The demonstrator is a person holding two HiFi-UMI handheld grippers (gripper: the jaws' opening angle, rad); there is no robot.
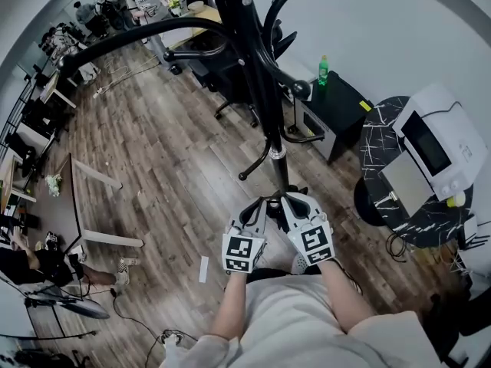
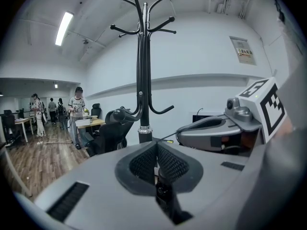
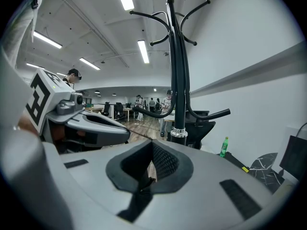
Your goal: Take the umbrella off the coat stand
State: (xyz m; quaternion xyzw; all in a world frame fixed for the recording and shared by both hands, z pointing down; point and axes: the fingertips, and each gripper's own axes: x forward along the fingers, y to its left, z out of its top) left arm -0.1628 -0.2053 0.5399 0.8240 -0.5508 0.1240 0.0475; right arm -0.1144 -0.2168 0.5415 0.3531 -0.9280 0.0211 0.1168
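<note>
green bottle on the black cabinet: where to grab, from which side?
Grip the green bottle round its body with the right gripper, jaws opened first, coming from the room side. It stands upright on the black cabinet with the wall behind; the coat stand is left of it, so pass right of the pole.

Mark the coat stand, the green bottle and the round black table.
coat stand point(image 1: 261, 90), head view, on the black pole, above the silver collar.
green bottle point(image 1: 323, 70), head view, on the bottle's body.
round black table point(image 1: 377, 140), head view, on the bare white-veined top near its left edge.
</note>
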